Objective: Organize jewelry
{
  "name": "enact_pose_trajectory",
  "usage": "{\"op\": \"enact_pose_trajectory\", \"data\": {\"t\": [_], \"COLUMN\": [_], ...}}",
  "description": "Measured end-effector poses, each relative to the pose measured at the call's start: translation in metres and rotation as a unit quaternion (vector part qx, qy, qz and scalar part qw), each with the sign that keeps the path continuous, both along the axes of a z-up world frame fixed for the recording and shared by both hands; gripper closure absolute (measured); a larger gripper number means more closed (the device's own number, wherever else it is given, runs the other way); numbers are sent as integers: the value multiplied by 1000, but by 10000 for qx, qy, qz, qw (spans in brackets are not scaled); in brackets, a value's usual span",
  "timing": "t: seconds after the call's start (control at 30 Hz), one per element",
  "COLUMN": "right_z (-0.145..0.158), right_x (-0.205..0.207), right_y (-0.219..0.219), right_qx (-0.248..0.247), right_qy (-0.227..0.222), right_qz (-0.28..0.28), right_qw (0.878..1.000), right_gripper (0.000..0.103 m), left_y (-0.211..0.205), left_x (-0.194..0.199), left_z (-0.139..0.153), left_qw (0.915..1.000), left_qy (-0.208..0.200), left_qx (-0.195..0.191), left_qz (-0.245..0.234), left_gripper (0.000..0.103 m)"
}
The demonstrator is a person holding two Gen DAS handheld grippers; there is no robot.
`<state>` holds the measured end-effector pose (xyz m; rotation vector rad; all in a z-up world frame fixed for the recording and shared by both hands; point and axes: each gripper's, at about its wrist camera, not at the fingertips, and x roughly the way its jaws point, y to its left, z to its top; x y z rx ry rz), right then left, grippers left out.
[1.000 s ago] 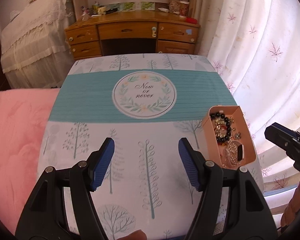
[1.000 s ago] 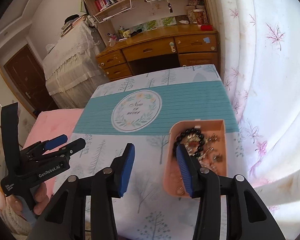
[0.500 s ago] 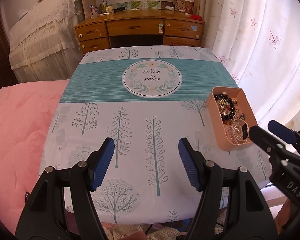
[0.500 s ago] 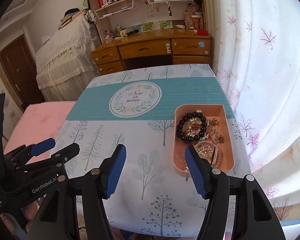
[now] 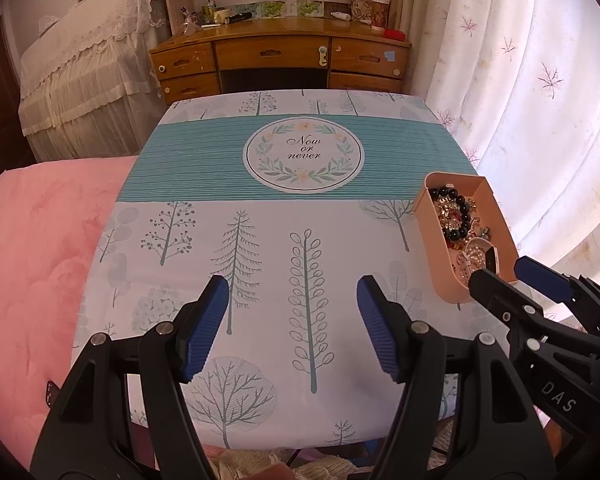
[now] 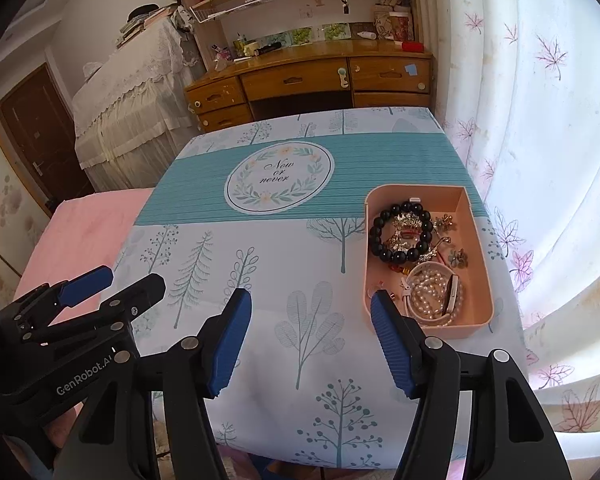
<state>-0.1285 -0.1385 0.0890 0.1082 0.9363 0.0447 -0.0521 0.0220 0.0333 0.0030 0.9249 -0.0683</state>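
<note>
Pink tray (image 6: 485, 280) near the table's right edge, on the tree-print tablecloth (image 6: 300, 280), holding all the jewelry in view: black bead bracelet (image 6: 384, 240) around a gold piece at the far end, pearl strand (image 6: 424, 292) and a white band at the near end, small charms loose between. No piece seen out on the cloth. Left gripper (image 5: 292, 320) spread wide and empty, above the cloth's near middle; right gripper (image 6: 310, 336) likewise parted and empty, just short of the tray's near-left corner. Fits a heap waiting to be sorted out, or pieces already gathered in; no telling which.
</note>
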Motion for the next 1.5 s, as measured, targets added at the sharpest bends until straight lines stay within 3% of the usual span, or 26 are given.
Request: {"op": "enact_pose_trajectory", "data": {"t": [1.5], "right_z": [-15], "right_x": [11], "right_y": [8], "right_qx": [-102], "right_qy": [120], "right_qz": [40], "right_qw": [9999], "right_gripper": [38], "left_y": [5], "left_x": [2], "left_z": [-13], "left_qw": [9999], "left_qy": [51], "left_qx": [-97], "left_qz": [-100], "left_gripper": [39]}}
